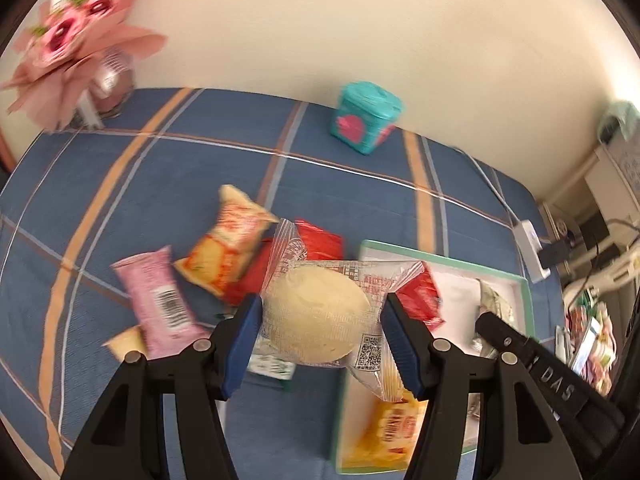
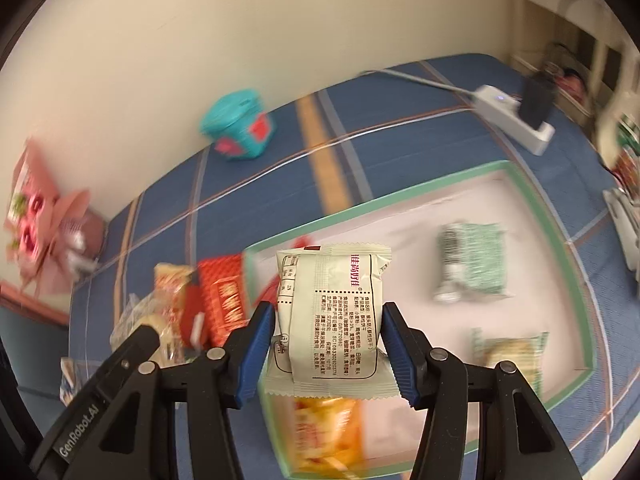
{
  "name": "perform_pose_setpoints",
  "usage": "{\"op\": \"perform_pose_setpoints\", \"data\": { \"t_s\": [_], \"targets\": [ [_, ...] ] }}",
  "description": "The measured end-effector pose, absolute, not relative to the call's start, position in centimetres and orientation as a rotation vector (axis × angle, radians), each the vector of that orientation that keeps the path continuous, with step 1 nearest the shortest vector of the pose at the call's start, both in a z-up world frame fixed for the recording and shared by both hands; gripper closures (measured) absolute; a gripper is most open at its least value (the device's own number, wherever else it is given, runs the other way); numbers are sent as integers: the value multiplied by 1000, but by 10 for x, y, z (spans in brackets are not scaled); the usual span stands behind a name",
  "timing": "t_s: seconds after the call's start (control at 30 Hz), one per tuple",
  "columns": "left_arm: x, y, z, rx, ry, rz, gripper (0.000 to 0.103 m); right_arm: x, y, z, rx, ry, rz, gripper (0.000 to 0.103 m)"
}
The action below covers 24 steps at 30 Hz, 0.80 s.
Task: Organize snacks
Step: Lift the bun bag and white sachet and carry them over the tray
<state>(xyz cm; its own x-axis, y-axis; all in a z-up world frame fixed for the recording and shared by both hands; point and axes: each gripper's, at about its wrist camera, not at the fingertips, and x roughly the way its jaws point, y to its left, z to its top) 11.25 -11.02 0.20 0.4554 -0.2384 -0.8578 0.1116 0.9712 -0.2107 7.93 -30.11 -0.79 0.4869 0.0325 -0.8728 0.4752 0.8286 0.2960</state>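
My left gripper and right gripper: black arms, ribbed blue pads, silver rivets, white lettering along one arm.

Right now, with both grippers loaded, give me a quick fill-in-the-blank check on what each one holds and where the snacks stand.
1. The left gripper is shut on a round pastry in a ____ wrapper.
2. The right gripper is shut on a ____ snack packet with printed text.
3. The white tray has a ____ rim.
4. The pink packet lies on the ____ checked cloth.

Missing words: clear; white; green; blue
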Motion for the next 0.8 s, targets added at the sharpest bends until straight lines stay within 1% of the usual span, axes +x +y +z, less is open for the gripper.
{"op": "perform_pose_setpoints", "data": {
  "t_s": [0.13, 0.43, 0.8],
  "targets": [
    [112, -145, 1, -80, 1077, -270, 40, 69, -338, -9, 574, 1030, -368, 46],
    [110, -208, -9, -1, 1088, -379, 40, 53, -392, -15, 526, 1037, -560, 46],
    [107, -243, -27, 61, 1102, -436, 39, 44, -419, -35, 487, 1076, -657, 46]
  ]
}}
